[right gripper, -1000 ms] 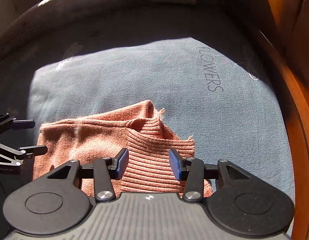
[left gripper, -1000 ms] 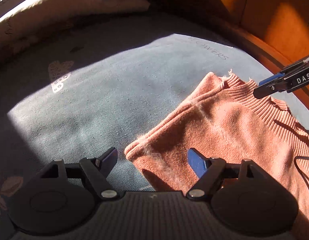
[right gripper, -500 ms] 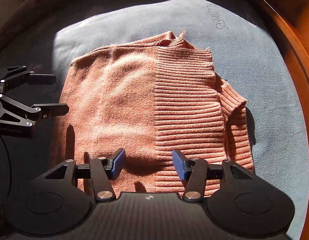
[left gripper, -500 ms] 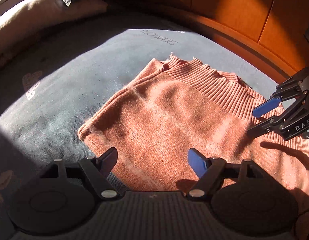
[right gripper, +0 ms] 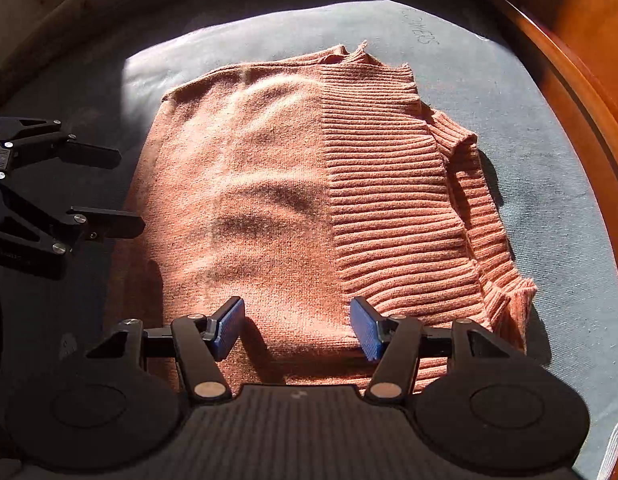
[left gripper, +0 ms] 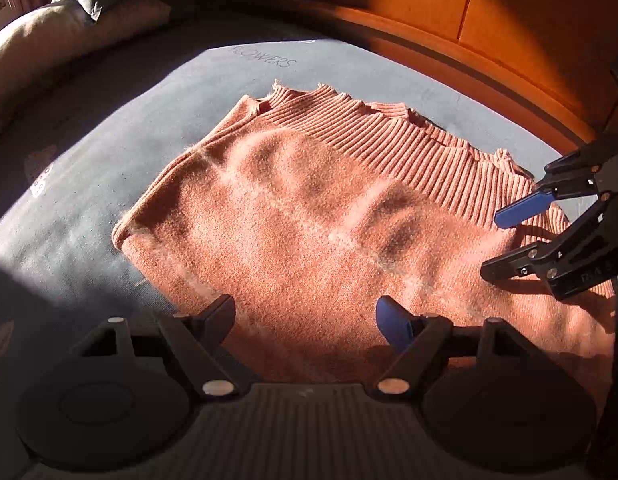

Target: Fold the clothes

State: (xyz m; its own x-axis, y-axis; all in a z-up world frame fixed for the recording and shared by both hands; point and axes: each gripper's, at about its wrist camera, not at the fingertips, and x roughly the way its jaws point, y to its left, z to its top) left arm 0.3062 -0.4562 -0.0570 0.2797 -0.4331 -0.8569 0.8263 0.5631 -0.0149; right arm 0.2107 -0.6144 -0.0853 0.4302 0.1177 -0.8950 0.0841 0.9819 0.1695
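Note:
A folded salmon-orange knit sweater (left gripper: 309,216) lies flat on a grey-blue bed cover (left gripper: 129,128); it also shows in the right wrist view (right gripper: 301,184), with its ribbed band (right gripper: 389,200) on the right side. My left gripper (left gripper: 307,316) is open and empty over the sweater's near edge. My right gripper (right gripper: 297,328) is open and empty over the sweater's near edge. Each gripper shows in the other's view, the right one (left gripper: 517,240) at the sweater's right side, the left one (right gripper: 105,188) at its left side.
The cover (right gripper: 549,220) bears the word FLOWERS (left gripper: 265,58) beyond the sweater. An orange wooden board (left gripper: 469,32) runs along the far right. Beige pillows (left gripper: 49,44) lie at the far left. Sunlight falls across the bed, with deep shade around it.
Both grippers have pulled back and risen from the sweater. It now lies flat in full view, where a second ago only its corner and collar showed.

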